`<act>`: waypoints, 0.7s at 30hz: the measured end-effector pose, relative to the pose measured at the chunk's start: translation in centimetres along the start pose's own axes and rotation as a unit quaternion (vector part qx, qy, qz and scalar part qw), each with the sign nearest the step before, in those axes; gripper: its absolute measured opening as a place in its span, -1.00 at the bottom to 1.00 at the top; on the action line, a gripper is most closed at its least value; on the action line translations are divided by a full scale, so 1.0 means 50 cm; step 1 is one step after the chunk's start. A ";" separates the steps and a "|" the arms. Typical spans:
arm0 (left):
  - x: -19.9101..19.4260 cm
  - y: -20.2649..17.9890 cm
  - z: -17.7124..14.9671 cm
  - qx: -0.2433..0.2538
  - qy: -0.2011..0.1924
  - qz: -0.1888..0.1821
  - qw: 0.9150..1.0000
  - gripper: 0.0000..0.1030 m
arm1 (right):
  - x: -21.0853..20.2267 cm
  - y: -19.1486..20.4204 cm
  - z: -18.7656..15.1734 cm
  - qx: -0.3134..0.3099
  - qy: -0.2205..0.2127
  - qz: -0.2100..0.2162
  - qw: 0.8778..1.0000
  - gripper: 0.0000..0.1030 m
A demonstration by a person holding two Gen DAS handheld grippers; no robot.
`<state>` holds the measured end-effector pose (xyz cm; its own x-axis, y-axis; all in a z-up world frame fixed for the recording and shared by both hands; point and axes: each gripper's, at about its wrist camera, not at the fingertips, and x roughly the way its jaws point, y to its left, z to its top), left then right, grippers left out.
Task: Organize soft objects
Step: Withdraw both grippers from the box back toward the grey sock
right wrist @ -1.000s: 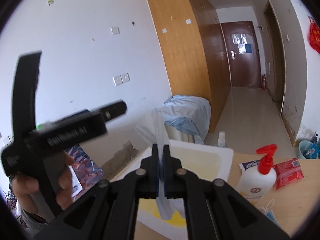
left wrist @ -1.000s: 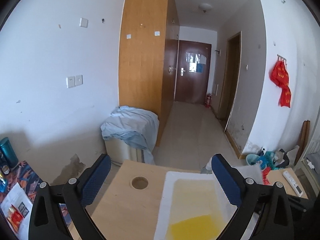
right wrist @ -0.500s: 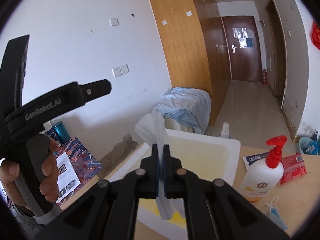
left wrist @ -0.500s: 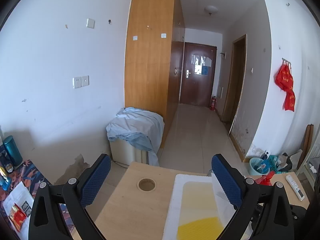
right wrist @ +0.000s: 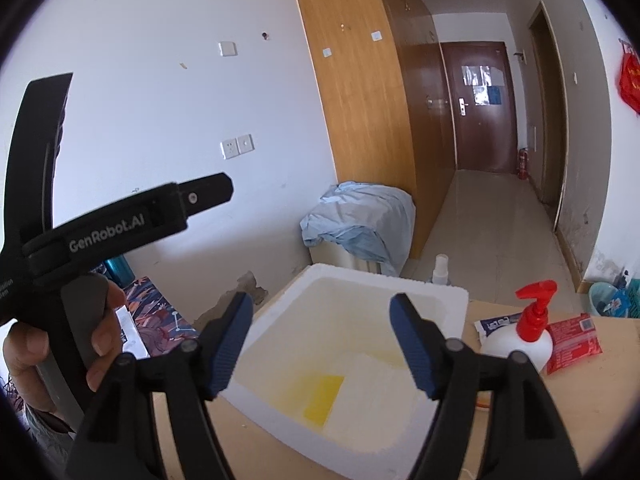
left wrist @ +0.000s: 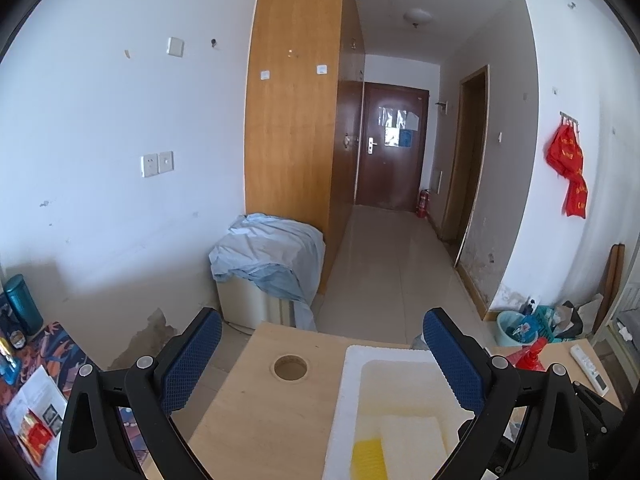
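Right tongs (right wrist: 322, 340): jaws opening, blue pads spread apart with nothing between them — they hang over the white foam box (right wrist: 424, 292).
Left tongs (left wrist: 322, 364): jaws wide apart, empty, poised above the tabletop (left wrist: 256, 420) and the box's left rim.
Left hand (right wrist: 52, 344): seen from the right wrist view, wrapped around the grey handle of its tool.
White foam box: sits on the tabletop, open at the top, its floor stained yellowish.
Soft things in the box: a white pad (right wrist: 376, 400) lies flat on the floor of the box, partly over a yellow sponge (right wrist: 322, 398) — only the sponge's left part shows.
Beside the box: a white pump bottle (right wrist: 520, 340) with a red head, a red packet (right wrist: 574, 340) to its right, both on the tabletop.
Tabletop hole (left wrist: 291, 367): a round cut-out left of the box.
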<state>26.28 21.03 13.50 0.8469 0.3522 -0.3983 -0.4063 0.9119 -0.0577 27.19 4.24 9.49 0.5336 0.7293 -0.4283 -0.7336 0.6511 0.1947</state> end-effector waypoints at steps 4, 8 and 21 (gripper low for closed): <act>-0.001 0.000 0.000 0.000 0.001 -0.002 1.000 0.96 | -0.009 0.003 0.003 -0.005 0.000 -0.005 1.000 0.46; -0.003 0.003 0.002 -0.004 -0.001 -0.006 1.000 0.96 | -0.027 0.007 0.010 -0.014 -0.002 -0.011 1.000 0.47; -0.047 -0.011 -0.005 0.002 -0.016 -0.036 0.999 0.96 | -0.160 0.014 0.013 -0.008 -0.053 -0.052 0.997 0.63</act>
<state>24.44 19.67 14.26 0.8843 0.2916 -0.3646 -0.3424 0.9360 -0.0820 22.71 -0.99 13.63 0.6476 0.6774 -0.3489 -0.6790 0.7208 0.1392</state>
